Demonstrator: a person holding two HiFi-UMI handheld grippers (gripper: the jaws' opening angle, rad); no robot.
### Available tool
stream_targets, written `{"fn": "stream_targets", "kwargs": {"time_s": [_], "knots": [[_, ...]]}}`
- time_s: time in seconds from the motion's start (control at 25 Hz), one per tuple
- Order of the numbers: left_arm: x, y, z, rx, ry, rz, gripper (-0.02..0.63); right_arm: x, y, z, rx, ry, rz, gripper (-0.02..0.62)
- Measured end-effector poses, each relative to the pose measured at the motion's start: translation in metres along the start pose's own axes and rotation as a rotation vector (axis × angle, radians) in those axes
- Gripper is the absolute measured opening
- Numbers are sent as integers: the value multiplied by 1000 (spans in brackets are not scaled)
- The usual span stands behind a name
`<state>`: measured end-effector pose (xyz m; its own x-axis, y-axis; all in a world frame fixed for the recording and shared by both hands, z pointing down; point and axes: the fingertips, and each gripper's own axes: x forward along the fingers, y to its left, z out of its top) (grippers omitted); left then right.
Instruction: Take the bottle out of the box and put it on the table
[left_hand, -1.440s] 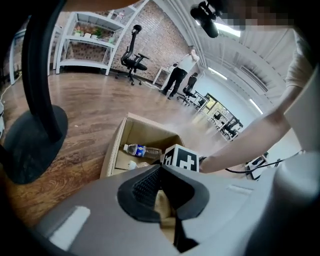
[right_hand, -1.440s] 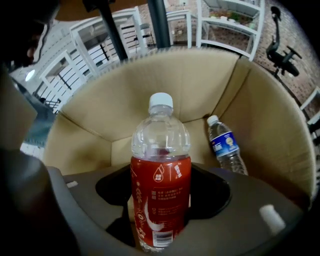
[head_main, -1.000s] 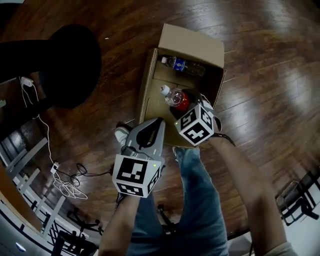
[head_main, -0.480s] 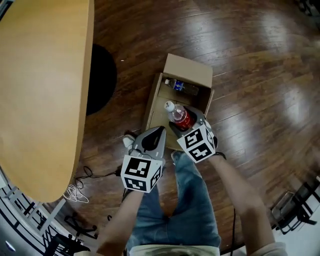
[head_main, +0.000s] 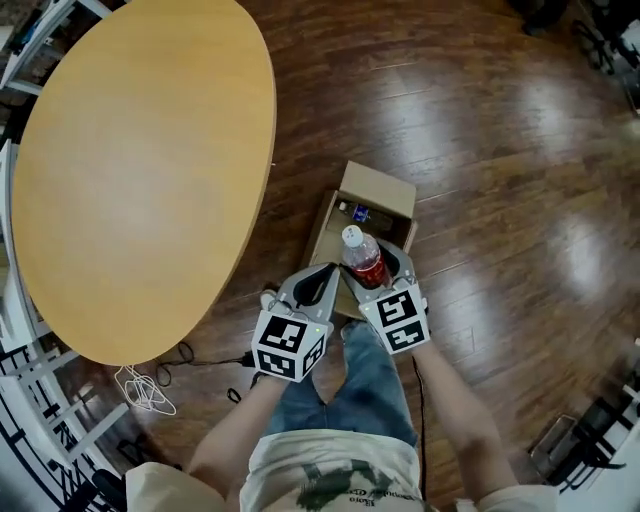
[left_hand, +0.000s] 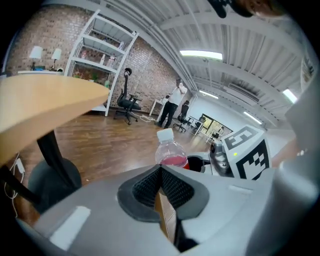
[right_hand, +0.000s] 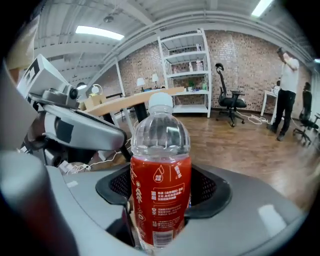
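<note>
Now, with your right gripper (head_main: 373, 272) clamped on the bottle (head_main: 362, 258), carry it upright to the desk (head_main: 140, 170) at upper left; your left gripper (head_main: 322, 281) is closed and empty.

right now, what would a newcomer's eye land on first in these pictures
First the red-labelled bottle, upright with its white cap on, clamped in the right gripper above the open cardboard box on the dark wood floor. Next the big oval wooden table, which fills the upper left of the head view. The left gripper sits shut and empty just beside the right one.
</note>
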<state>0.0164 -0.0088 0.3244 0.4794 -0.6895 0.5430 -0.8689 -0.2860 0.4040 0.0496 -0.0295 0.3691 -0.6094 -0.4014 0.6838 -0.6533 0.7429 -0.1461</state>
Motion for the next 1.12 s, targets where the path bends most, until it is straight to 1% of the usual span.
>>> {"fn": "stream_targets", "kwargs": {"time_s": [0.12, 0.28, 0.4, 0.52, 0.72, 0.88, 1.12], "knots": [[-25, -10, 37, 18, -70, -14, 0, -21, 5, 42, -9, -62, -29, 302], [-62, -18, 82, -23, -167, -29, 0, -53, 17, 96, -39, -147, -67, 304], [-89, -15, 112, -36, -243, -18, 0, -71, 30, 134, -65, -217, -78, 304], [-115, -7, 137, -35, -306, 1, 0, -84, 49, 167, -94, -267, -70, 304], [-157, 16, 155, -39, -392, 55, 0, -88, 91, 214, -155, -340, -26, 304], [-196, 53, 165, -66, -467, 127, 0, -71, 133, 251, -204, -380, 21, 304], [-250, 105, 171, -91, -569, 241, 0, -43, 198, 294, -281, -439, 108, 305]]}}
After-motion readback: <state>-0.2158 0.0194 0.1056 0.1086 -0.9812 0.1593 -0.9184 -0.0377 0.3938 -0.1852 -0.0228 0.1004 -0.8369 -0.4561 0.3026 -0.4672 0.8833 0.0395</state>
